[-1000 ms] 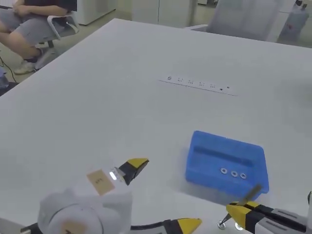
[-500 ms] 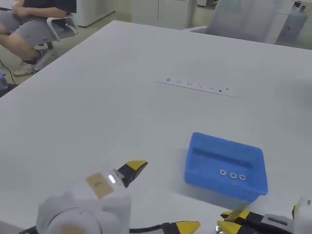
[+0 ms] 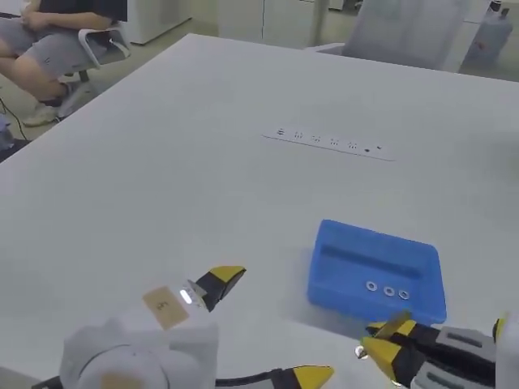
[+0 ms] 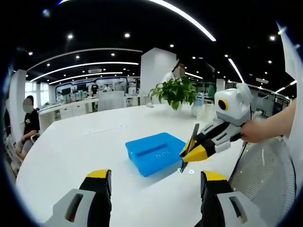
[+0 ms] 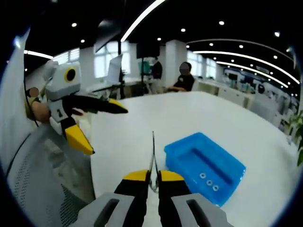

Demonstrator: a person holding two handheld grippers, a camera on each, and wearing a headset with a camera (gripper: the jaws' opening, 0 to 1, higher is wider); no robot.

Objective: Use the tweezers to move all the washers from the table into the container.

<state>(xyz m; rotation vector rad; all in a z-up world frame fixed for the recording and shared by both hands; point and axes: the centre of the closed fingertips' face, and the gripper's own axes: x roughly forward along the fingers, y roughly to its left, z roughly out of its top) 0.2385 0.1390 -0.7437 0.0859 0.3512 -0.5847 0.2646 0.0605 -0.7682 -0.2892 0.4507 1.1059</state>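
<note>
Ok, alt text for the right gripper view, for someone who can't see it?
The right hand-held gripper clamps tweezers pointing forward over a white table, beside a blue container holding three washers. The left hand-held gripper sits on the view's left, jaws open.

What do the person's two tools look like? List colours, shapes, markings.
Both the left tool and right tool have pale grey bodies and black jaws capped yellow. The left carries a tan label and a small white light.
</note>
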